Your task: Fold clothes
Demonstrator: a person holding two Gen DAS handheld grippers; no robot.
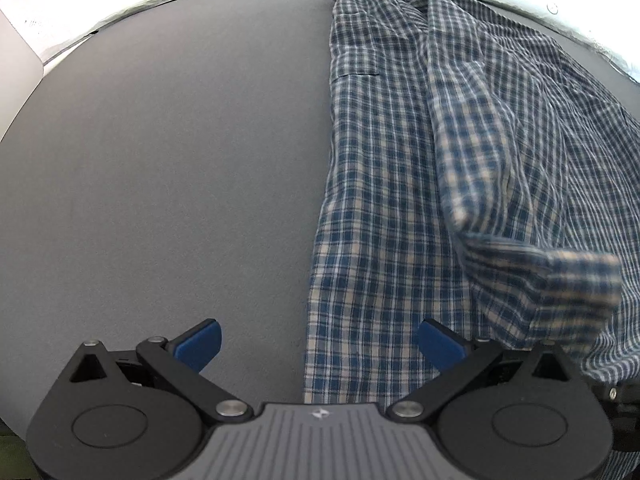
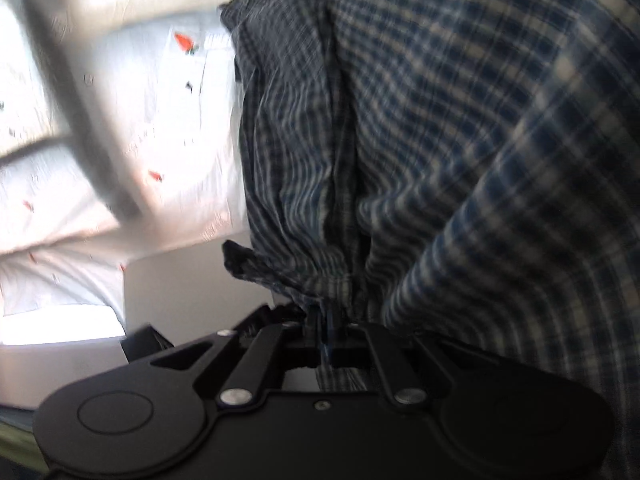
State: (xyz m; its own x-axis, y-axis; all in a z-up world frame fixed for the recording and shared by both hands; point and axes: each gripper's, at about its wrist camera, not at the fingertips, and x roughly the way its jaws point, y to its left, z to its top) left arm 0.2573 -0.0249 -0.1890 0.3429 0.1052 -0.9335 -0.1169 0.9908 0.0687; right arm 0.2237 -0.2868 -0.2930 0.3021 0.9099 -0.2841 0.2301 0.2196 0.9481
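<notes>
My left gripper (image 1: pixel 320 344) has its blue pads (image 1: pixel 200 344) spread wide, nothing between them, hovering over the near side of the grey table (image 1: pixel 160 180). The plaid shirt (image 1: pixel 460 168) lies along the table's right side, from far edge to near edge, one part lifted and blurred. My right gripper (image 2: pixel 326 320) is clamped tight on a bunched bit of that shirt (image 2: pixel 440 140); fabric hangs in front of the lens. White cloth with red marks (image 2: pixel 160 120) sits left, blurry.

Grey tabletop (image 1: pixel 160 168); white cloth with red specks (image 2: pixel 168 92) beyond.
</notes>
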